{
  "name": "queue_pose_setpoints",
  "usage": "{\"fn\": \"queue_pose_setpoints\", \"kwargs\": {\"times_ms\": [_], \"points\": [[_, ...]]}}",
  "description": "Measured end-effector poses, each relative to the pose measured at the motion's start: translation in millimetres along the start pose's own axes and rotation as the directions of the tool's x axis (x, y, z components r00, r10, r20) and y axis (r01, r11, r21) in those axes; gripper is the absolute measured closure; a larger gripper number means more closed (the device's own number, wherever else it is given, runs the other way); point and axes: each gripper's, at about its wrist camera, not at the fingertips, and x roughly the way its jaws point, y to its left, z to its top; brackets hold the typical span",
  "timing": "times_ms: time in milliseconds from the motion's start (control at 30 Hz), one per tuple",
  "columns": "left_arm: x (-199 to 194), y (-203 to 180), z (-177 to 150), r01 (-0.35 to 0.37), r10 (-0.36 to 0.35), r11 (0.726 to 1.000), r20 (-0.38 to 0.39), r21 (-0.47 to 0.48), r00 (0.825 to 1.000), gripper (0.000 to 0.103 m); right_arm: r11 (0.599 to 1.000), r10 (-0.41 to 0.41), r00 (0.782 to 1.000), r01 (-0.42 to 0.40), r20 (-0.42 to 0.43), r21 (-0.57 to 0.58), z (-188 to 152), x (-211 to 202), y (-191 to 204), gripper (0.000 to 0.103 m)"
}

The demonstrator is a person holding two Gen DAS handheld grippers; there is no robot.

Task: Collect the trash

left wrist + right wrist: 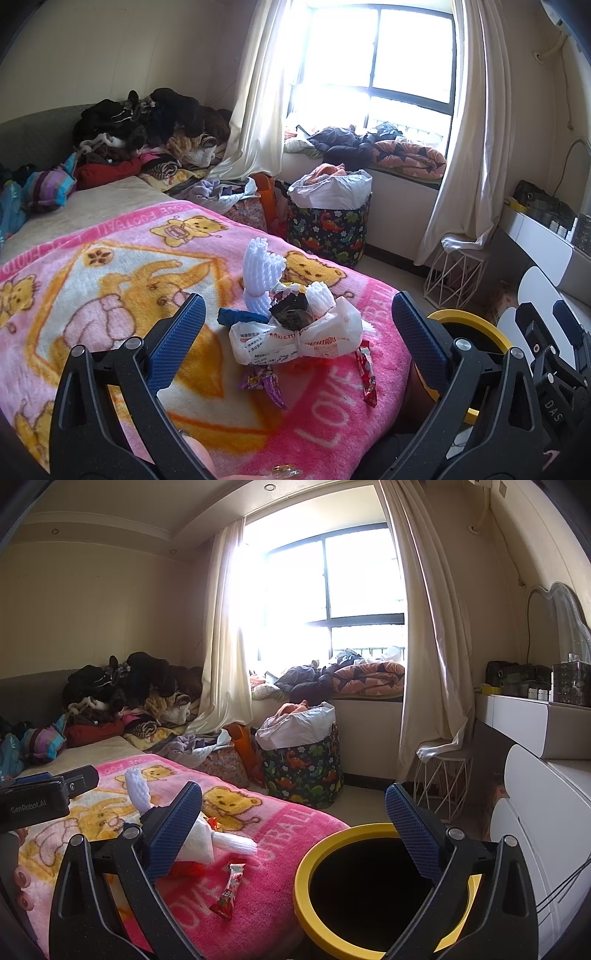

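Observation:
A heap of trash lies on the pink blanket (pixel 110 295): a crumpled white plastic bag (pixel 295 339), white foam fruit nets (pixel 260 269), a dark wrapper (pixel 290 310), a purple wrapper (pixel 264 384) and a red wrapper (pixel 367 376). My left gripper (pixel 297 332) is open, its blue pads on either side of the heap. In the right wrist view my right gripper (pixel 295 819) is open and empty, above the yellow-rimmed bin (pixel 306 864) beside the bed. The red wrapper (pixel 229 891) lies near the bed's edge, the white bag (pixel 197 843) behind the left finger.
A dinosaur-print basket (pixel 303 771) full of cloth stands on the floor by the window. Piles of clothes (pixel 147 125) cover the bed's far end. A white wire stool (pixel 441 779) and white dresser (pixel 535 812) stand at the right. The left gripper's body (pixel 37 797) shows at left.

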Motion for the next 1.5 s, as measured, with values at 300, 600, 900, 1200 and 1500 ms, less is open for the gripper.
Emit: {"fn": "queue_pose_setpoints", "kwargs": {"times_ms": [300,600,900,1200,1500], "points": [[-1,-3,-1,0.002,-0.002,1.0,-0.002,-0.001,1.0,0.01,1.0,0.014,1.0,-0.014,-0.01,0.001,-6,4,3,0.006],[-1,-3,-1,0.002,-0.002,1.0,-0.003,-0.003,1.0,0.01,0.999,0.052,0.998,-0.052,-0.038,0.013,-5,8,1,0.006],[2,21,-4,-0.027,0.027,0.998,-0.004,-0.064,1.0,0.01,0.989,0.149,0.982,-0.15,-0.118,-0.007,-5,28,24,0.006],[8,60,5,-0.071,0.069,0.986,-0.015,-0.153,0.997,0.01,0.956,0.282,0.939,-0.292,-0.195,-0.023,-1,52,67,0.006],[33,87,16,-0.072,0.064,0.981,-0.052,-0.182,0.997,0.01,0.95,0.301,0.912,-0.314,-0.279,0.001,-6,95,81,0.006]]}}
